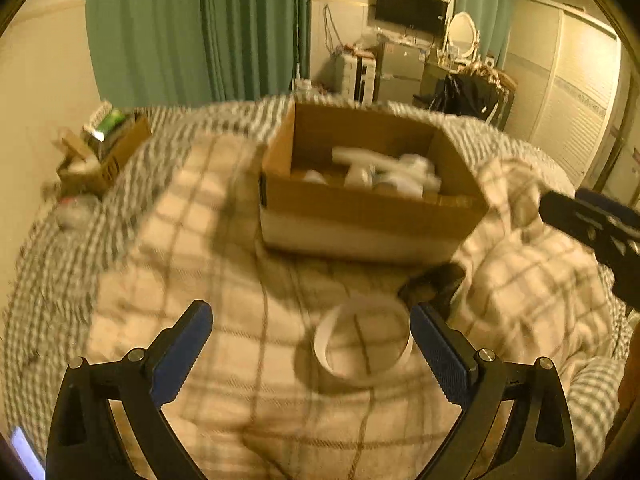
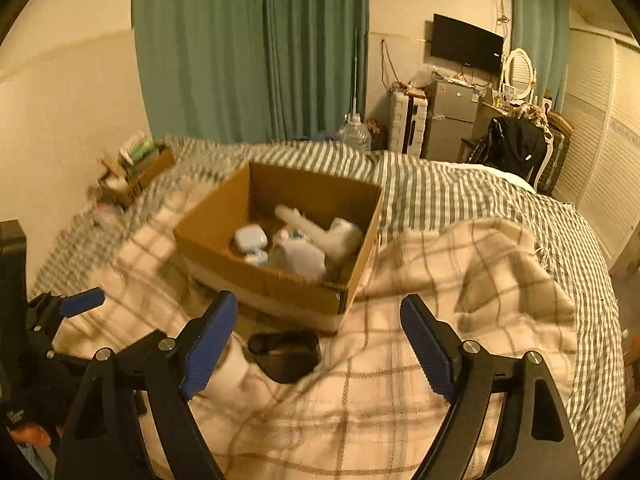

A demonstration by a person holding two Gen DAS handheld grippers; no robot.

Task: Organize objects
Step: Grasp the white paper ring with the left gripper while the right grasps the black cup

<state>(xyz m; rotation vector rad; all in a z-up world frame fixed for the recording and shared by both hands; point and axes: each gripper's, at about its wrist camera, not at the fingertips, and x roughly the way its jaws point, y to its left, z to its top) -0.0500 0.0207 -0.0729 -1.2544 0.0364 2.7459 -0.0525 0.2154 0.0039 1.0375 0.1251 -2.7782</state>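
On one bed (image 2: 460, 192) lie one plaid blanket (image 2: 480, 280), two boxes, the big box (image 2: 280, 280) with several white things, one white ring (image 1: 362, 340), one dark object (image 2: 286, 354) before it; both grippers, left (image 1: 312, 344) and right (image 2: 320, 340), have fingers apart, holding nothing.

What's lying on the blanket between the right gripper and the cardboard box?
A dark object lies on the plaid blanket, between the right gripper and the cardboard box; the right wrist view shows it.

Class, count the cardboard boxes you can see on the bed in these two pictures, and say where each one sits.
2. The large open box sits mid-bed on the plaid blanket; a smaller box sits at the bed's far left edge by the wall. Others may be out of view.
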